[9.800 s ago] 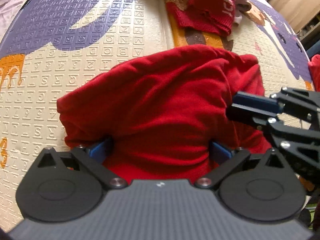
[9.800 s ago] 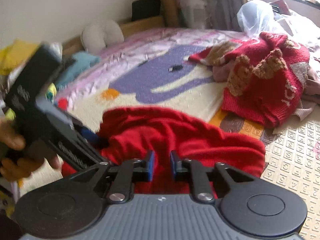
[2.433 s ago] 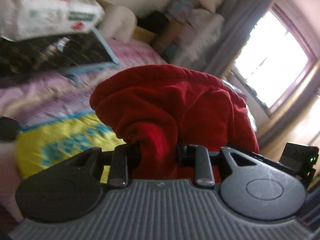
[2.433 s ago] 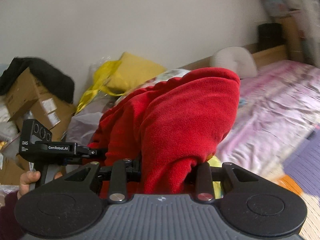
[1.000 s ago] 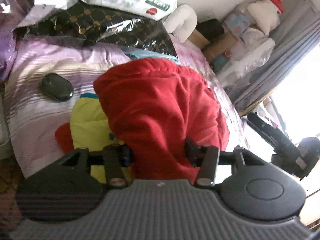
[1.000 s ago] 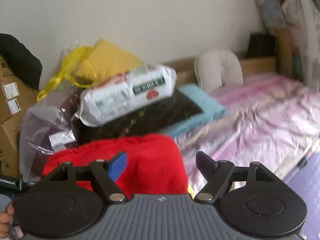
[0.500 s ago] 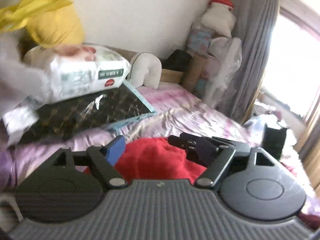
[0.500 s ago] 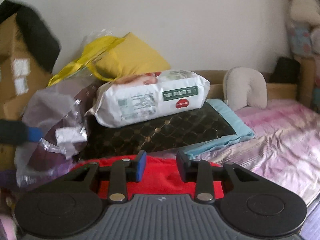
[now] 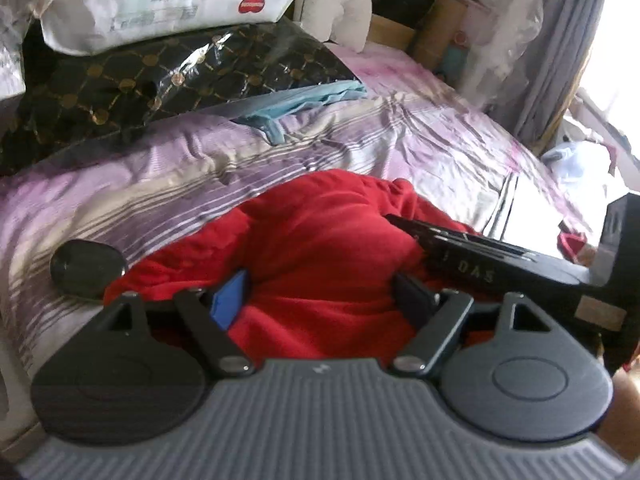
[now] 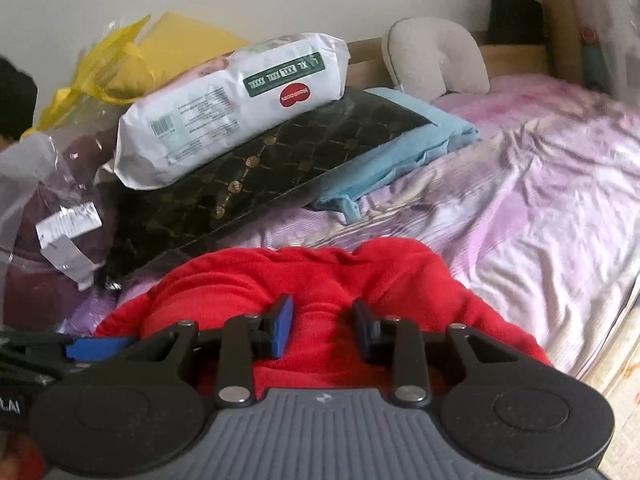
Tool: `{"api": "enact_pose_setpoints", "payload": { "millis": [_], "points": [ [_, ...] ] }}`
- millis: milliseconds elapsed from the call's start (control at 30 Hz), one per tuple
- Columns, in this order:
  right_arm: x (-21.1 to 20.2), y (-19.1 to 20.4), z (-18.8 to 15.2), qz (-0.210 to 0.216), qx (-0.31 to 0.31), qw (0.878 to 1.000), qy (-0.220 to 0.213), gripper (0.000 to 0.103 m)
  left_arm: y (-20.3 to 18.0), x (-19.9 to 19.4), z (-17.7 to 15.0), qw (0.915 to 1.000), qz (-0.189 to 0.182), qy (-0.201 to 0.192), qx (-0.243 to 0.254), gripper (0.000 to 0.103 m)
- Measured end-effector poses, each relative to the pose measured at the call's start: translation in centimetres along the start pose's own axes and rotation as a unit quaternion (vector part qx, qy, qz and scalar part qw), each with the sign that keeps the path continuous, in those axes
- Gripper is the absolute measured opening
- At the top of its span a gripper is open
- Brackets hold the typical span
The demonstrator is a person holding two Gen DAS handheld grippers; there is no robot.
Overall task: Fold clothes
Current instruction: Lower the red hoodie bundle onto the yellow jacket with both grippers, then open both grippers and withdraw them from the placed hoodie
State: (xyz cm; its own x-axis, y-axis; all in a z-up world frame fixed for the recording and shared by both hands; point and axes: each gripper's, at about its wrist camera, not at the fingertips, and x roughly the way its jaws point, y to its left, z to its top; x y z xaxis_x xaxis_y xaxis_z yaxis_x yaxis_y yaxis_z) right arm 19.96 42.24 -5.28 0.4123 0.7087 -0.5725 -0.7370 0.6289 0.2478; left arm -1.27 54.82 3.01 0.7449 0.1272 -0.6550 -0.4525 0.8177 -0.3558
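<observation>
Left wrist view: the red garment [image 9: 320, 248] lies bunched on the bed [image 9: 440, 148] near its front edge, the left gripper [image 9: 320, 296] spread wide over it, gripping nothing.

Right wrist view: the right gripper [image 10: 322, 330] stands parted over the cloth too. It looks set down; next, I'd judge, both draw clear.

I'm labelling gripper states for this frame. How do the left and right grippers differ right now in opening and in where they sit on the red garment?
The left gripper is spread wide; the right gripper is open more narrowly. The left gripper's fingers straddle a broad bulge of the red garment, while the right gripper's flank a narrow ridge of it. In the left wrist view the right gripper reaches in over the garment's right side. Both sit low over the cloth on the purple striped bedding, neither clamped shut.
</observation>
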Motion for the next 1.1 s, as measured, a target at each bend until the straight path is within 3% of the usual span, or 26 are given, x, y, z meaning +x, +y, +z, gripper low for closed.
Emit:
{"api": "enact_pose_setpoints", "payload": {
  "millis": [100, 200, 233, 333, 467, 567, 700, 900, 1100],
  "points": [
    [-2.6, 0.5, 1.3, 0.007, -0.005, 0.999, -0.034, 0.036, -0.4, -0.9, 0.0, 0.9999, 0.002, -0.009, 0.008, 0.083],
    [-7.3, 0.7, 0.3, 0.018, -0.004, 0.995, -0.099, 0.036, -0.3, -1.4, -0.2, 0.9999, 0.000, -0.013, 0.007, 0.083],
    [-8.0, 0.5, -0.4, 0.020, 0.004, 0.995, -0.102, 0.036, -0.3, -1.6, -0.4, 0.9998, 0.001, -0.016, 0.009, 0.083],
    [-7.2, 0.6, -3.6, -0.006, -0.009, 0.999, -0.048, 0.035, -1.0, -1.6, -1.1, 0.9995, 0.006, -0.020, 0.023, 0.083],
    [-9.2, 0.7, -3.6, -0.023, 0.018, 0.999, -0.041, 0.035, -2.0, -2.0, -1.7, 0.9984, 0.017, -0.028, 0.046, 0.084],
    [-16.1, 1.1, -3.9, -0.017, 0.008, 0.995, -0.100, 0.036, -1.5, -2.3, -1.4, 0.9991, 0.015, -0.022, 0.032, 0.085],
    [-25.0, -0.3, -8.4, -0.025, 0.030, 0.991, -0.131, 0.038, -1.9, -2.3, -1.5, 0.9990, 0.023, -0.021, 0.032, 0.085],
    [-35.2, -0.8, -16.2, -0.101, 0.082, 0.981, -0.143, 0.042, -2.8, -2.6, -1.8, 0.9981, 0.043, -0.026, 0.036, 0.085],
    [-44.8, -0.9, -23.1, -0.169, 0.131, 0.964, -0.158, 0.045, -2.9, -3.3, -2.4, 0.9979, 0.048, -0.033, 0.030, 0.086]
  ]
}}
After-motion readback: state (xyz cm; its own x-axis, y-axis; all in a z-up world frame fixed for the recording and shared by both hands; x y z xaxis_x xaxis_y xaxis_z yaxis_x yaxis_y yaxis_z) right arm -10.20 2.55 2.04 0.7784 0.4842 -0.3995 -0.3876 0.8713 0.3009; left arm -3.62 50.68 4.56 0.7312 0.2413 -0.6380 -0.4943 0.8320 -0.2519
